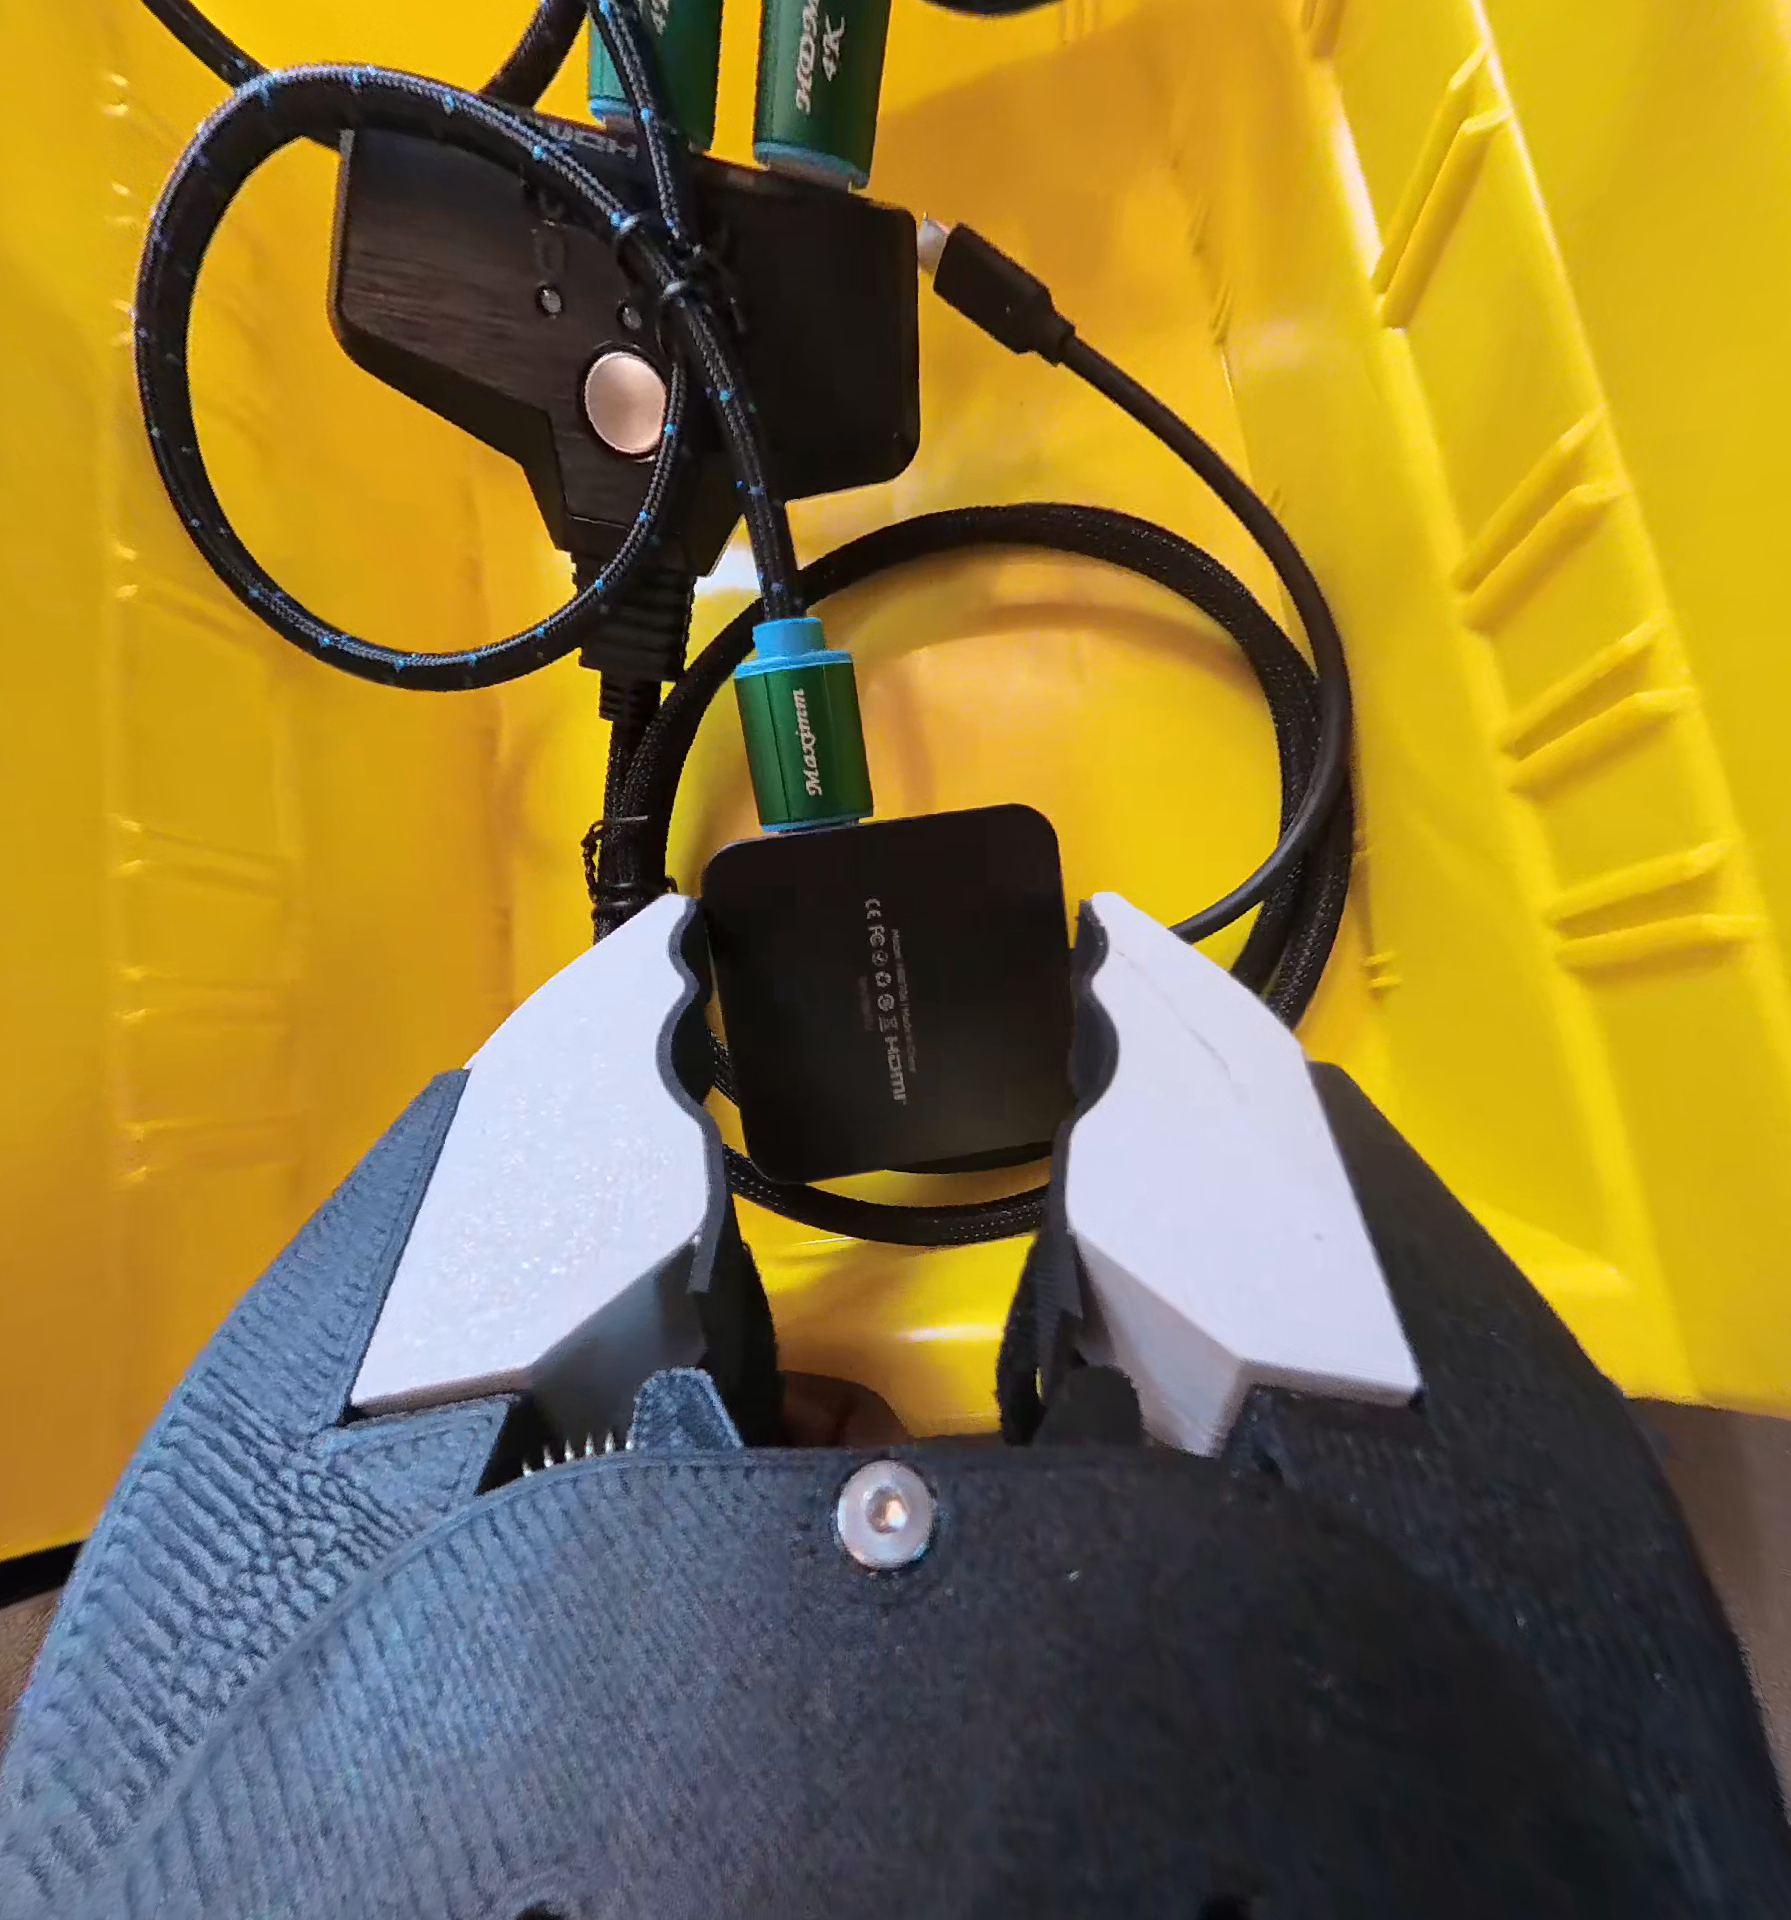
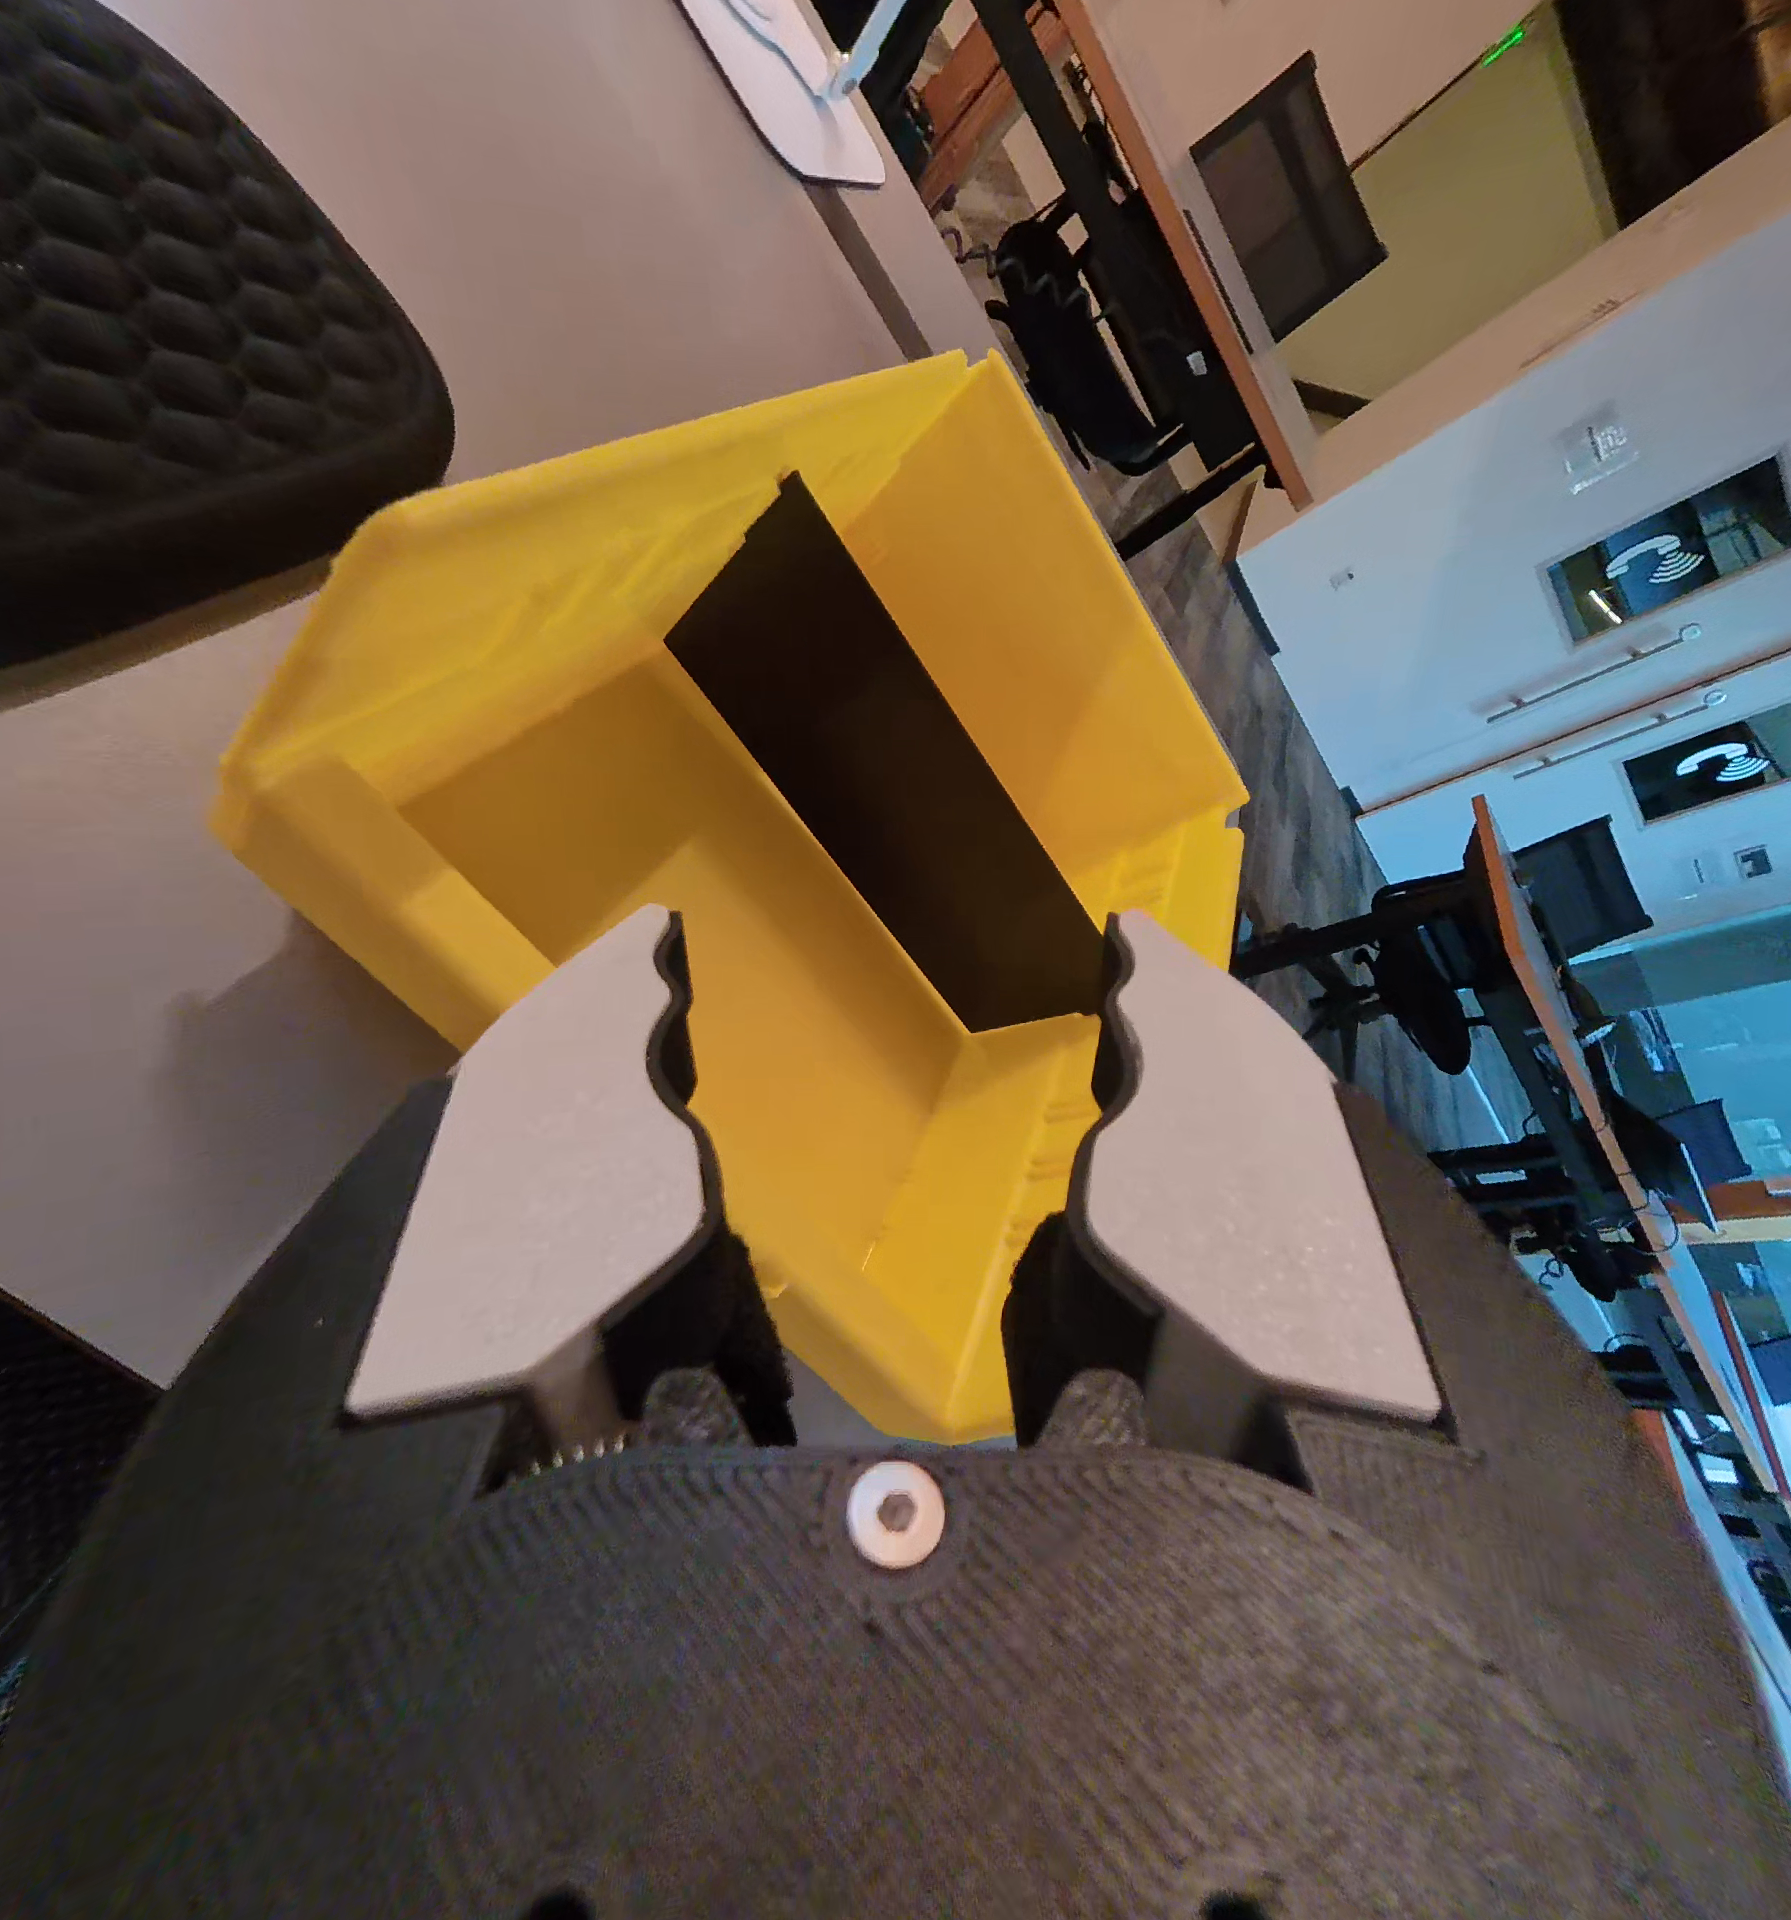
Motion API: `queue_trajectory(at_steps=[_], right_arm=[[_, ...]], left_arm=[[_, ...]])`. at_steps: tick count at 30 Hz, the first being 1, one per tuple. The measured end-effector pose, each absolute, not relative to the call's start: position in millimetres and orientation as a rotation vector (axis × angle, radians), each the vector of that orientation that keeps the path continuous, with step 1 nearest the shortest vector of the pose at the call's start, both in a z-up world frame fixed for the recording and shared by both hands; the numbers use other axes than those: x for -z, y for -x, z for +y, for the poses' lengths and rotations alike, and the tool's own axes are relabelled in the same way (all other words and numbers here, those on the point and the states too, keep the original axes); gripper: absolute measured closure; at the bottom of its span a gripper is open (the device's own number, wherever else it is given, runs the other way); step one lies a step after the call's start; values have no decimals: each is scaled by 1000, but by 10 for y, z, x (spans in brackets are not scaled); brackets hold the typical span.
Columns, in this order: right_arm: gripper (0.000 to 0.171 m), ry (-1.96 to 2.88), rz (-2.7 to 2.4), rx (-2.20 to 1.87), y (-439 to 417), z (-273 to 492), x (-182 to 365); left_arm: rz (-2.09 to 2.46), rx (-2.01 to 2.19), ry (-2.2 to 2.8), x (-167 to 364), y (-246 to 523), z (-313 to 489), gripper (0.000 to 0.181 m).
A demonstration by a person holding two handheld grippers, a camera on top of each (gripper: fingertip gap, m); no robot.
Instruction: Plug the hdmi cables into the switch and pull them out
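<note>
The left gripper (image 1: 891, 940) is clamped on a small black box (image 1: 891, 997) with rounded corners, its 2 grey fingers (image 1: 579, 1091) pressing the box's left and right edges inside a yellow bin (image 1: 1493, 520). A green HDMI plug (image 1: 806, 748) with a blue collar is seated in the far edge of this box, and its black braided cable with blue flecks (image 1: 756, 488) runs up across a larger black switch (image 1: 621, 343) lying farther back in the bin. That switch carries a round metallic button and has 2 more green plugs (image 1: 818, 83) entering its far edge, while a thin black cable's small plug (image 1: 995, 286) lies just beside its right side, apparently not inserted. A black mesh-sleeved cable (image 1: 974, 1226) loops beneath the held box. The right gripper (image 2: 891, 966) holds nothing, its jaws spread apart above another yellow bin (image 2: 558, 644) with a black divider (image 2: 870, 748), standing on a pale table (image 2: 91, 935) near a dark honeycomb-textured cushion (image 2: 122, 312).
</note>
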State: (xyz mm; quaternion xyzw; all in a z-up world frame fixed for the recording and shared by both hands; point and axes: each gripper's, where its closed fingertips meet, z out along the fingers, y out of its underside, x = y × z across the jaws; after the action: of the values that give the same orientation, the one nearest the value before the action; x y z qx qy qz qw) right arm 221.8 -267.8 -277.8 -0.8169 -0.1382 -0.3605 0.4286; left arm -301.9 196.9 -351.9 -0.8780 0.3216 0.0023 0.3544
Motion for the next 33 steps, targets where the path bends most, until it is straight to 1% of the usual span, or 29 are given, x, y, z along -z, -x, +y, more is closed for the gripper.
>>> queue_trajectory(at_steps=[4, 8, 10, 14, 15, 16, 18, 21, 24, 28, 31, 33], right_arm=[[97, 2050, -368, 924, -2206, -2651, 2783], [99, 2066, -367, 960, -2245, -2673, 2790], [100, 2056, -355, 984, -2269, -2683, 2764], [103, 2008, -359, 1017, -2250, -2657, 2676], [104, 1996, -365, 1022, -2238, -2643, 2657], [104, 1985, -371, 1028, -2227, -2629, 2639], [105, 1974, -385, 1028, -2204, -2599, 2626], [105, 1976, -402, 1023, -2183, -2570, 2641], [105, 1996, -405, 1023, -2188, -2576, 2672], [105, 2023, -411, 1032, -2193, -2575, 2694], [104, 2042, -429, 1031, -2187, -2539, 2730], [104, 2065, -442, 1034, -2190, -2520, 2765]], left_arm=[[865, -67, 2272, 3539, 3027, 2004, 116], [828, -33, 2127, 3398, 3029, 2004, 116], [805, 4, 2030, 3255, 3023, 2005, 116], [775, -5, 1798, 2806, 2944, 1961, 118], [652, -130, 1685, 2556, 3099, 2003, 181], [649, -151, 1556, 2354, 3091, 1937, 181], [663, -41, 1540, 2241, 3018, 1812, 181], [700, 57, 1623, 2358, 2987, 1801, 179], [702, 41, 1702, 2523, 3099, 1860, 159], [757, 196, 1881, 2796, 3078, 1793, 129], [811, 377, 2039, 3014, 2981, 1654, 117], [828, 318, 2129, 3164, 3022, 1678, 116]])
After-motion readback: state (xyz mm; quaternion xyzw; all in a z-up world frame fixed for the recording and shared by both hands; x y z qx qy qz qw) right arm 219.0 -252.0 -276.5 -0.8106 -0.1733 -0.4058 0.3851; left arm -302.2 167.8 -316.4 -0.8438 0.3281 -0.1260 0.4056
